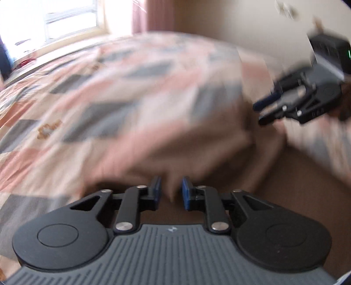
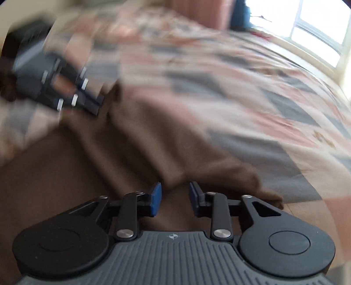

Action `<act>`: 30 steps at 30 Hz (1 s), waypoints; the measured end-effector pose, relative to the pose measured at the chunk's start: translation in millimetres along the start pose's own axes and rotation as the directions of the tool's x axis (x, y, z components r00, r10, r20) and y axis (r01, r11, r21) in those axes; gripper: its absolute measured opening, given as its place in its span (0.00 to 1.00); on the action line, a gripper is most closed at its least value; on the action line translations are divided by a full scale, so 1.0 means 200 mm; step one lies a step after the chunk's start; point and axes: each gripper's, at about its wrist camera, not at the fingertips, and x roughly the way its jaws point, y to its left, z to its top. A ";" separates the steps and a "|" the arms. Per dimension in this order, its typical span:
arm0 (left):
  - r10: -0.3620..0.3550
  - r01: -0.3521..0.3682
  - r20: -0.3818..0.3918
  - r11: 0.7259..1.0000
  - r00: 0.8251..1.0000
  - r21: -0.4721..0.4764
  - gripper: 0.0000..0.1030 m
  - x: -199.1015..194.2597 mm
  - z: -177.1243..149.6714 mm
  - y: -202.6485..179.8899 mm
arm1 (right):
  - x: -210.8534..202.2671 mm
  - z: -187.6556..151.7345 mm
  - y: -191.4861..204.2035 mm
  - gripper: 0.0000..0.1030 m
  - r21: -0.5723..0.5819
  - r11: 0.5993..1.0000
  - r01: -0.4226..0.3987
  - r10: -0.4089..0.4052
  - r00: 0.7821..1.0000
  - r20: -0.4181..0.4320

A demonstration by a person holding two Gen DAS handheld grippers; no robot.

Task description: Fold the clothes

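Note:
A brown garment [image 1: 219,157] lies on a patchwork bedspread, blurred by motion; it also shows in the right wrist view [image 2: 153,140]. My left gripper [image 1: 171,190] has its blue pads a small gap apart with a fold of brown cloth between them. My right gripper [image 2: 175,195] stands the same way, its pads a little wider apart around a brown fold. In the left wrist view the right gripper [image 1: 261,113] hovers at the far right. In the right wrist view the left gripper [image 2: 98,105] is at the upper left.
The bedspread [image 1: 76,92] has pink, grey and cream patches and fills both views. A bright window [image 1: 72,19] and a pink curtain [image 1: 153,13] are behind the bed. A cream wall [image 1: 241,22] is to the right.

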 end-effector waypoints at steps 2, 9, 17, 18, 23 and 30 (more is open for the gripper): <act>0.006 -0.006 0.001 1.000 1.000 -0.029 0.19 0.08 0.05 0.02 | 0.03 0.07 -0.08 0.50 0.123 0.991 0.052 -0.057 0.998 0.040; -0.021 0.008 -0.063 0.981 0.998 -0.192 0.26 0.11 -0.05 0.01 | 0.11 0.04 -0.23 0.42 0.291 0.933 0.211 -0.208 0.977 -0.042; -0.150 0.096 0.015 0.552 0.989 -0.828 0.40 0.13 -0.23 0.31 | 0.04 -0.31 -0.52 0.58 0.916 0.389 -0.094 -0.030 0.993 0.114; -0.153 0.097 0.021 0.512 0.988 -0.853 0.36 0.14 -0.25 0.32 | 0.07 -0.33 -0.55 0.59 0.939 0.325 -0.113 -0.032 0.991 0.130; -0.115 0.067 0.000 0.580 0.993 -0.812 0.04 0.14 -0.26 0.20 | 0.14 -0.36 -0.64 0.06 0.955 0.273 -0.117 -0.050 0.989 0.136; 0.016 -0.104 -0.151 0.796 0.988 -0.597 0.13 0.16 -0.26 -0.01 | 0.19 -0.28 -0.56 0.07 0.886 0.462 0.034 -0.079 0.997 0.003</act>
